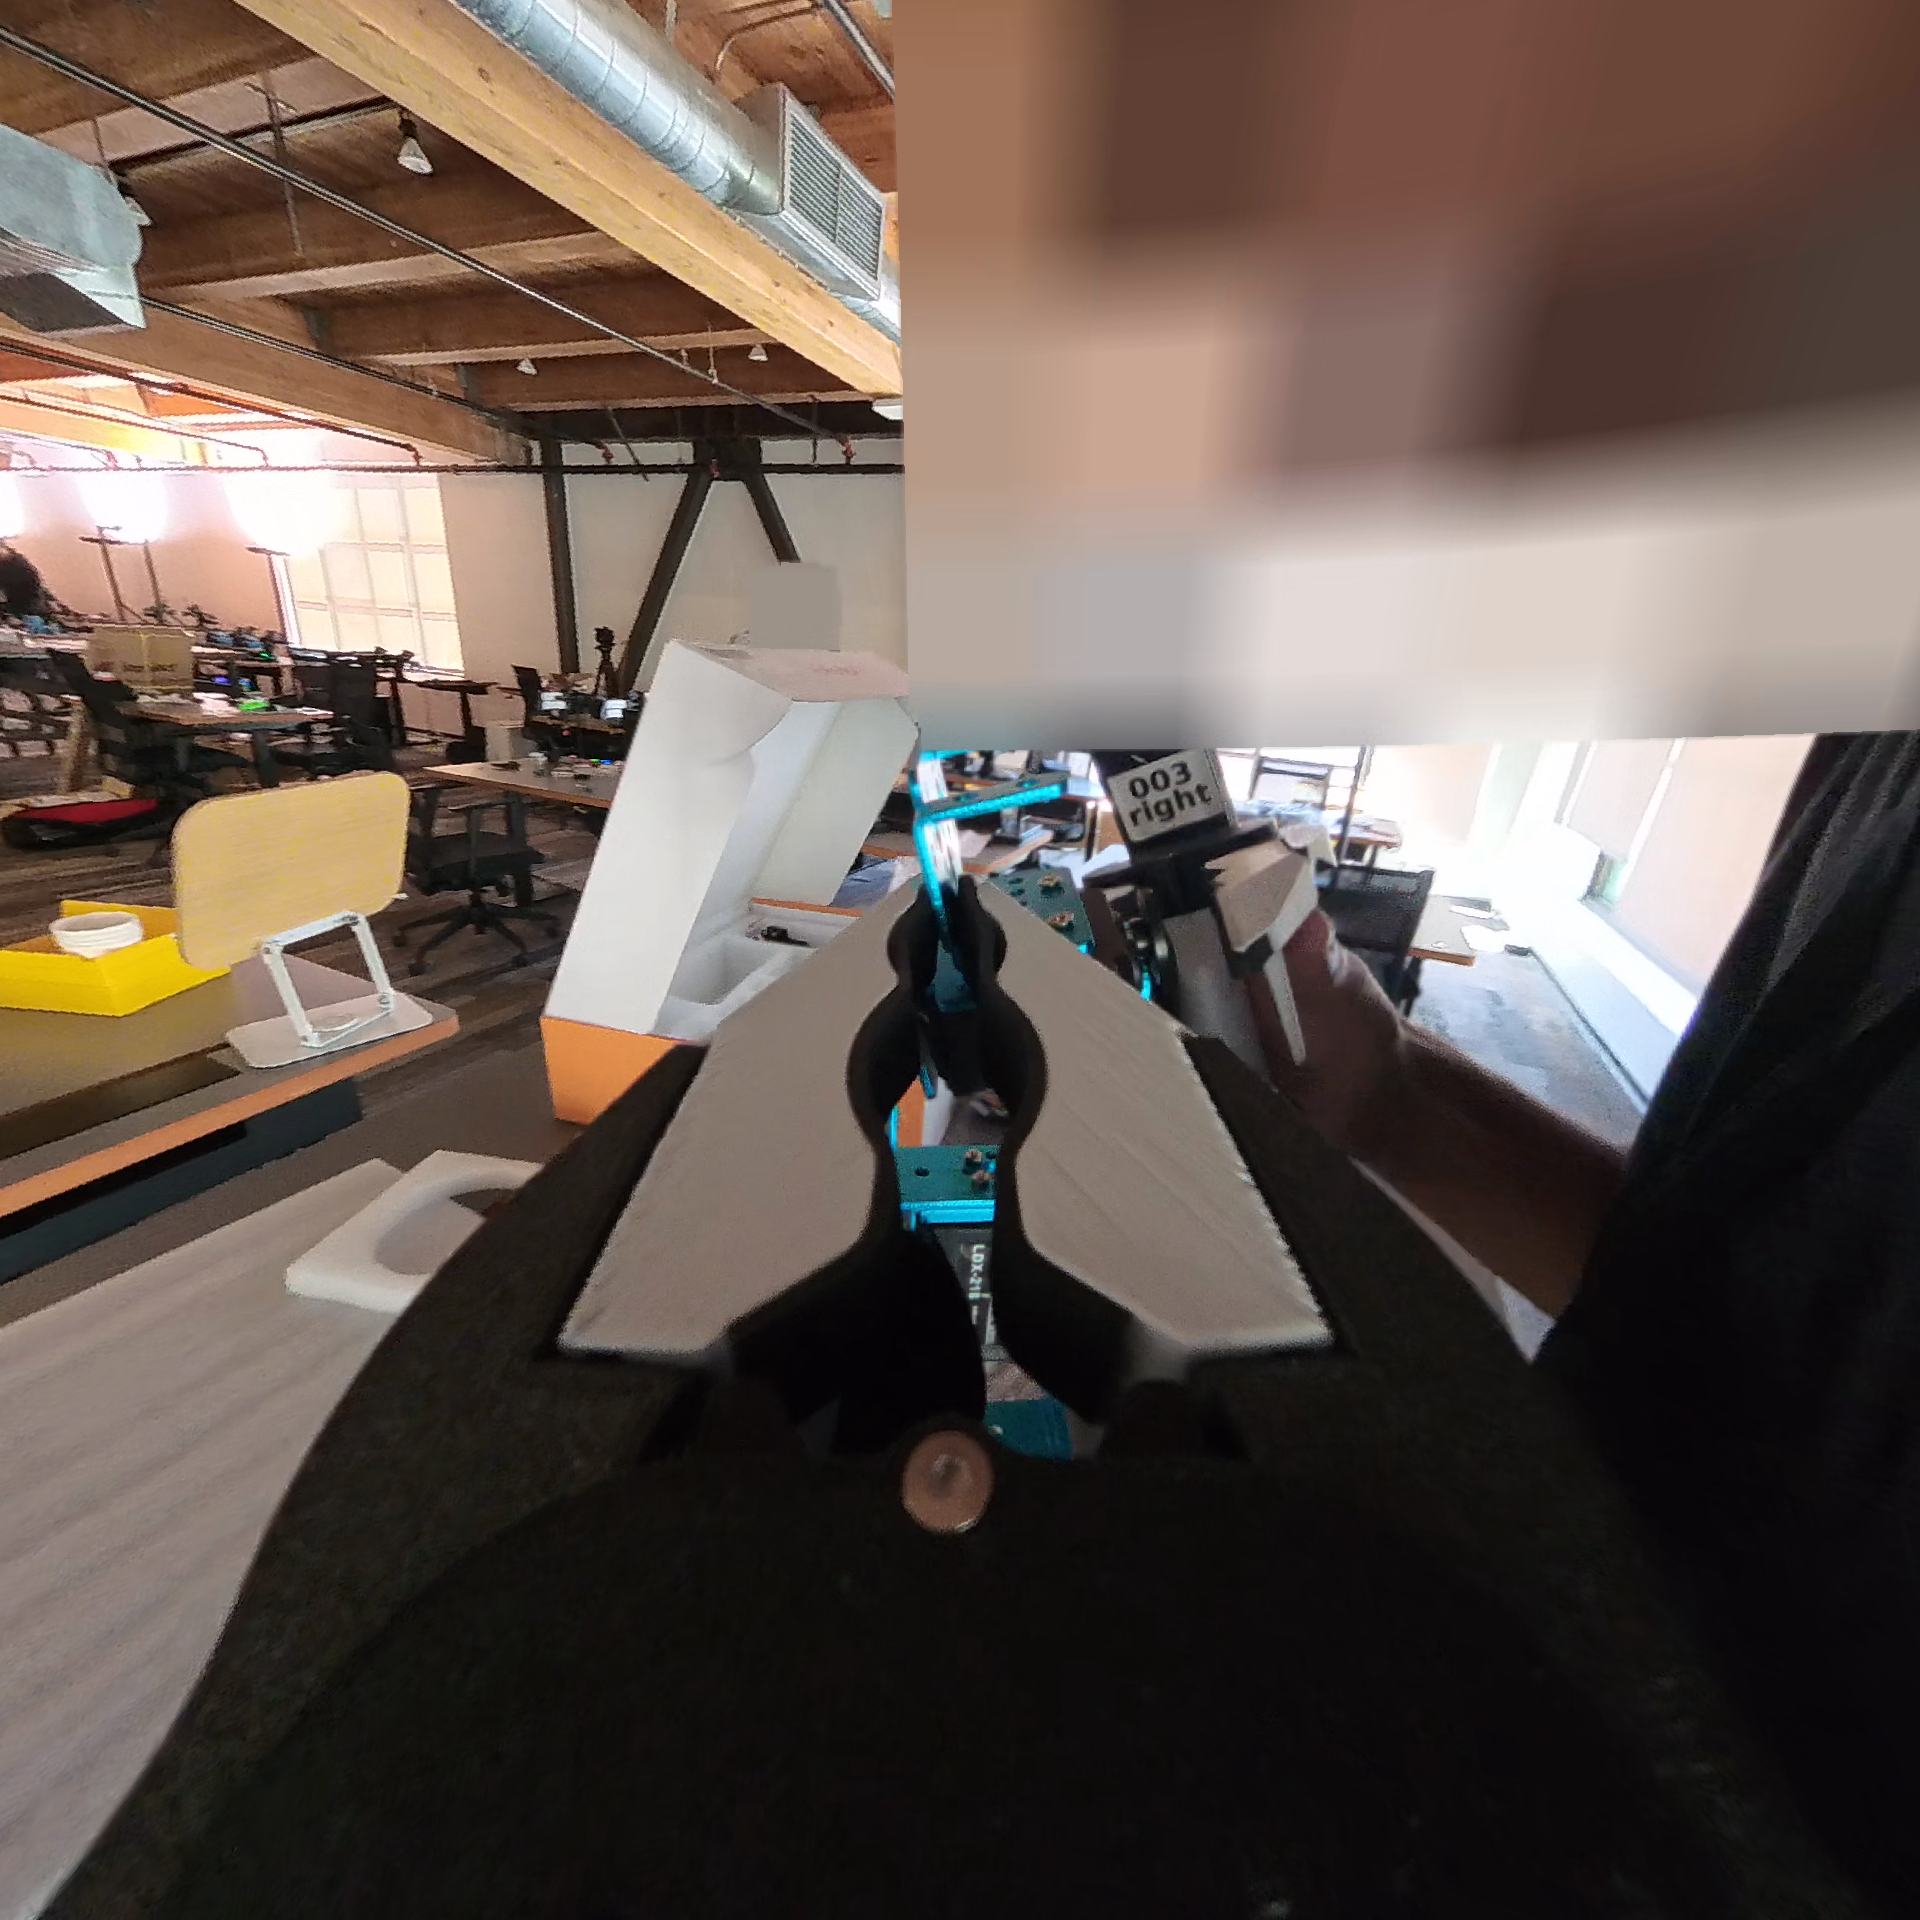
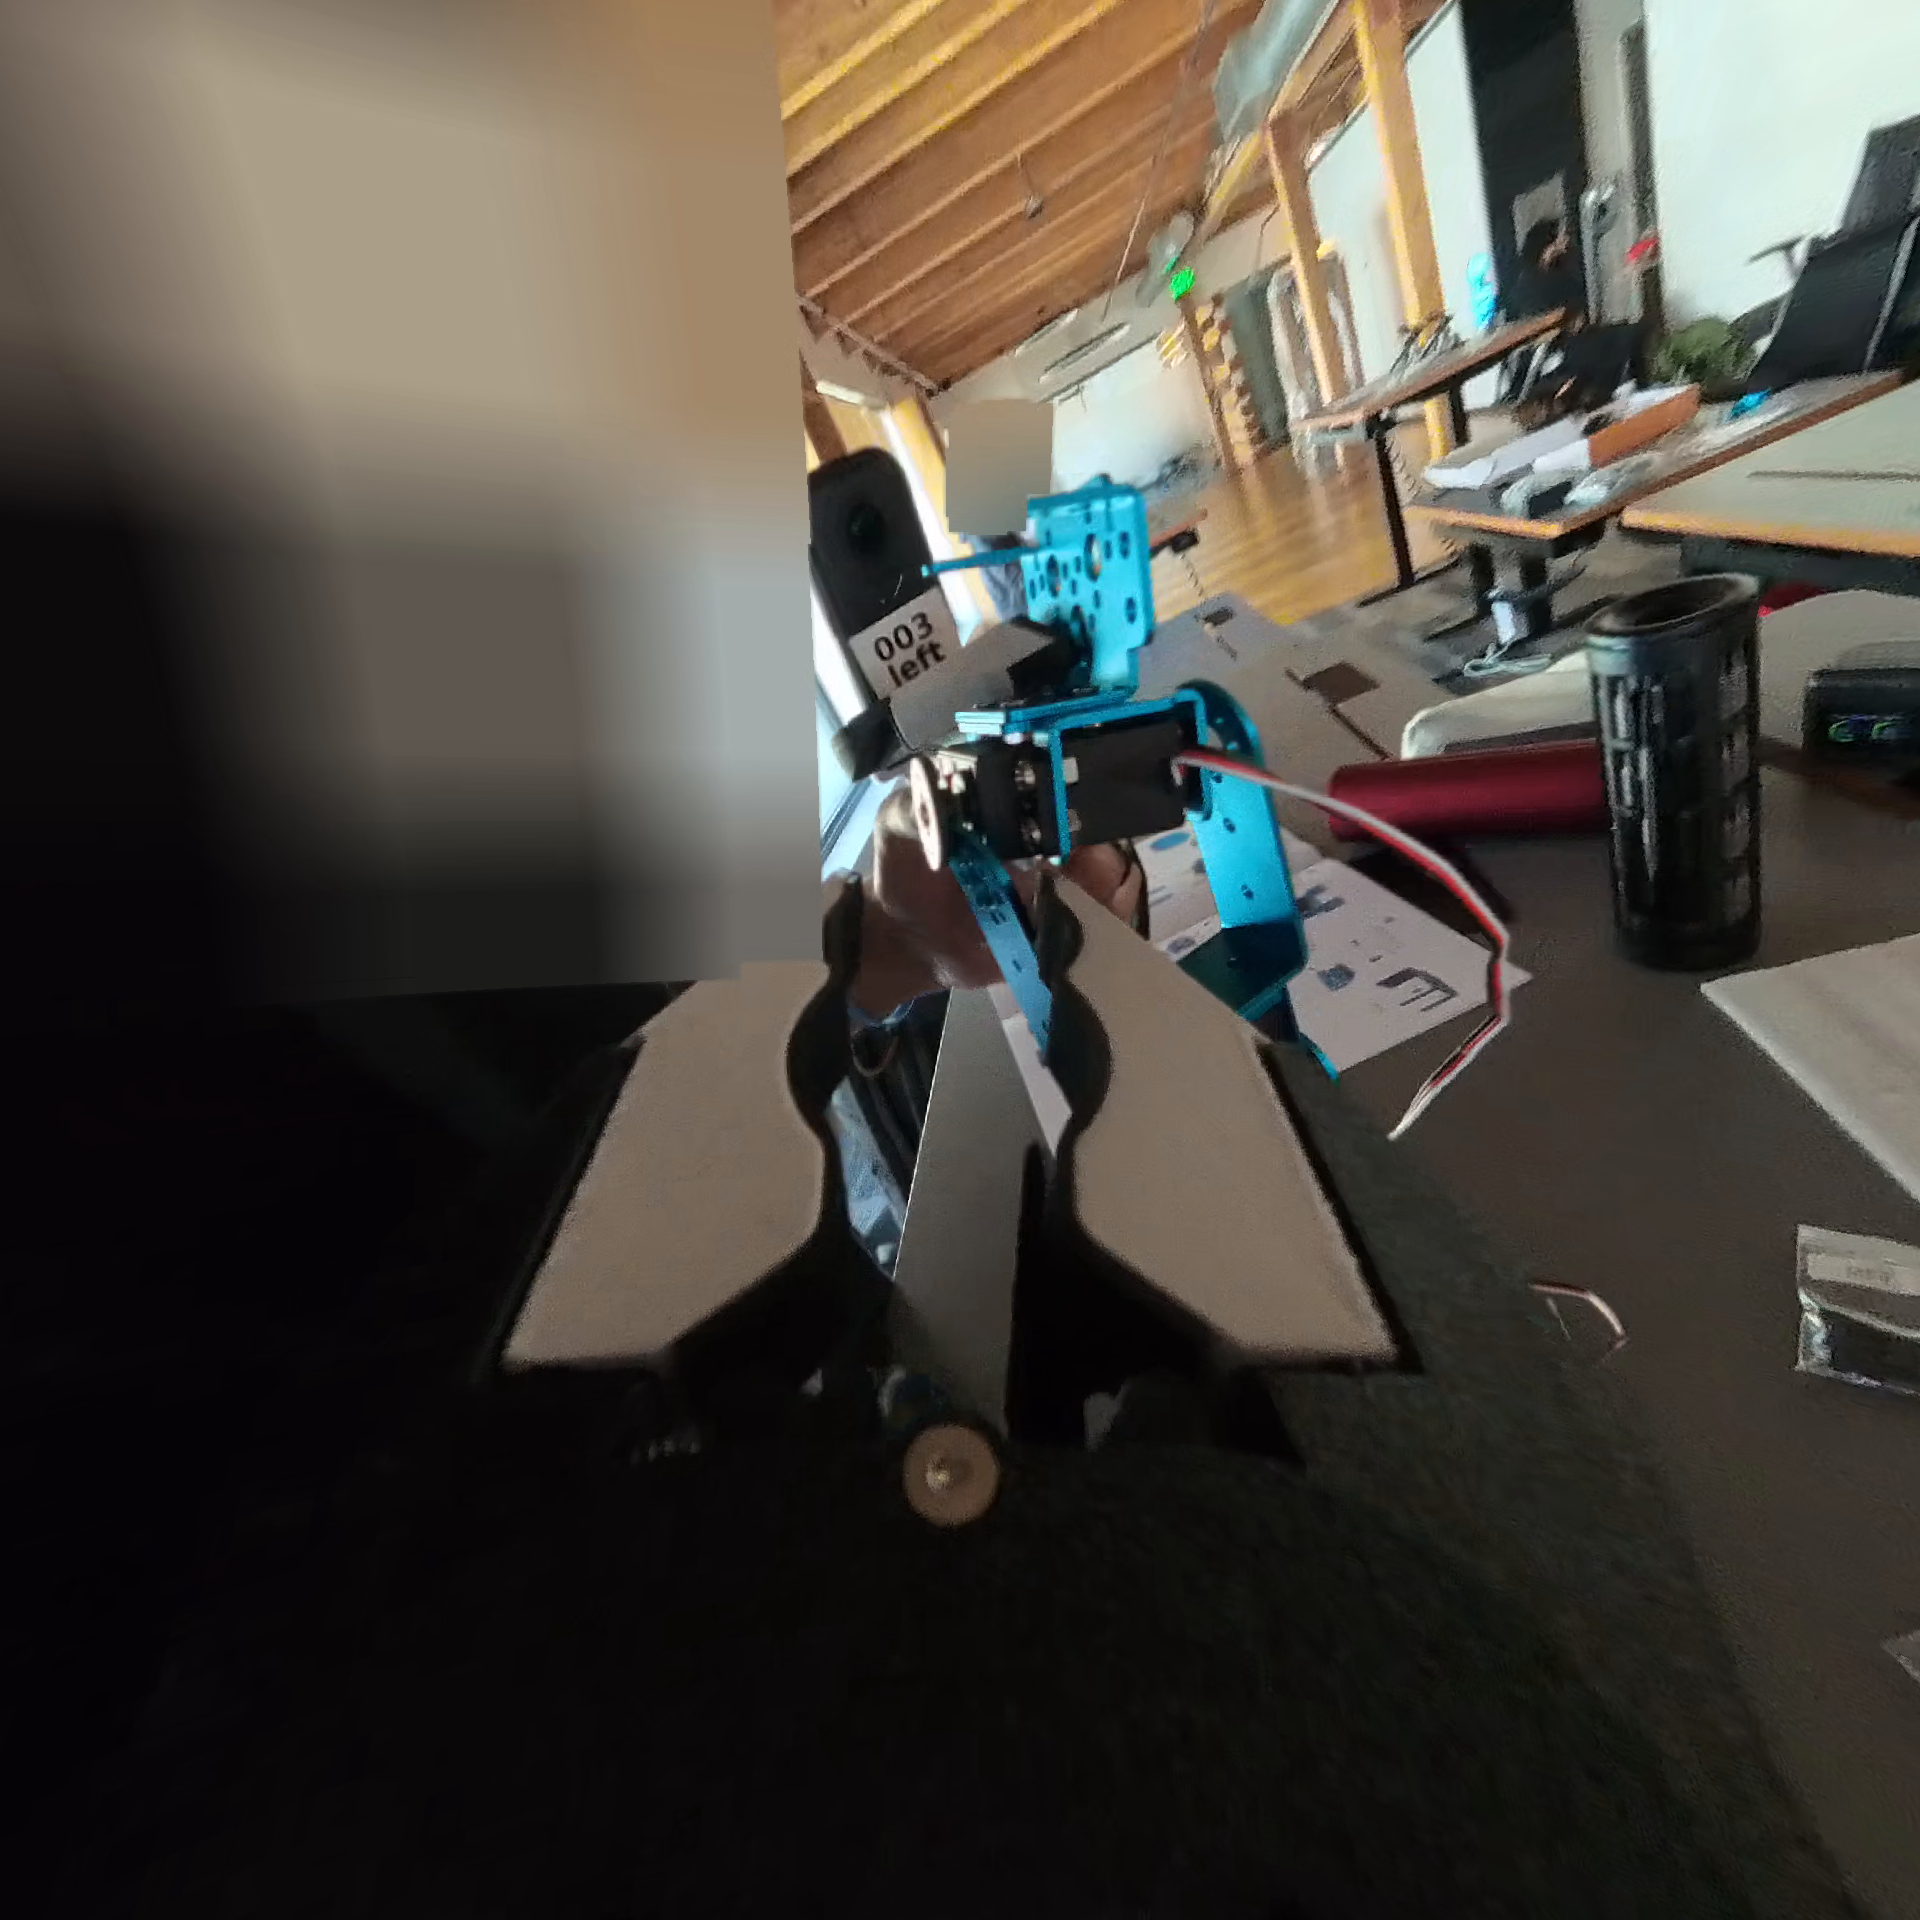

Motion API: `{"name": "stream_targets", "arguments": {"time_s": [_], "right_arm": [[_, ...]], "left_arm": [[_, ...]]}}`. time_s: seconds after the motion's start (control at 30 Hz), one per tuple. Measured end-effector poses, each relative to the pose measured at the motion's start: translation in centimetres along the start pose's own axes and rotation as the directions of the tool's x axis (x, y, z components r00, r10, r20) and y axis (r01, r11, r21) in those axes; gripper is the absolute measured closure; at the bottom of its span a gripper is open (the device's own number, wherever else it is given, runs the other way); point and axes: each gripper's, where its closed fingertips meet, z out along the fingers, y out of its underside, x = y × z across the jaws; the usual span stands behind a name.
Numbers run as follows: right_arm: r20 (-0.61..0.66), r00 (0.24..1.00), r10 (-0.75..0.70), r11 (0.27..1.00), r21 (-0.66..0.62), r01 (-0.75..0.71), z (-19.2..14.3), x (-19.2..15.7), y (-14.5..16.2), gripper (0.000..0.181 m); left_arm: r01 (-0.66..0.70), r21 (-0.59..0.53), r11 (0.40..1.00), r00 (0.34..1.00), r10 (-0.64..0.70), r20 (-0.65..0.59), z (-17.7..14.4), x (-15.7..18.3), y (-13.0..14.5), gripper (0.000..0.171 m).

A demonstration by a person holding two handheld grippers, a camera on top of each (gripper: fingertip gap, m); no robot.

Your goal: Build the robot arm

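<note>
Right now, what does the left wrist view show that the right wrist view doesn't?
Only the left wrist view shows the open white cardboard box with an orange base, the yellow tray and the wooden-backed tablet stand.

Only the right wrist view shows the black mesh cylinder, the dark red tube, the printed paper sheet and the servo's red-white-black wire.

Both show the blue metal bracket assembly, with the left gripper and right gripper each shut on part of it.
</note>
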Motion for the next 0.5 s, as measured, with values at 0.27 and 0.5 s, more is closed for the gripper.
{"name": "stream_targets", "arguments": {"time_s": [0.27,0.5], "right_arm": [[-0.013,1.000,-0.024,0.993,-0.114,0.022,0.1,0.7,-0.1,0.162],[0.061,0.979,-0.194,0.978,-0.061,0.198,0.1,0.8,0.2,0.176]], "left_arm": [[-0.016,0.005,1.000,1.000,0.016,0.024,0.0,-0.2,0.0,0.170],[0.055,0.046,0.997,0.998,-0.056,0.006,-0.1,-0.3,0.3,0.170]]}}
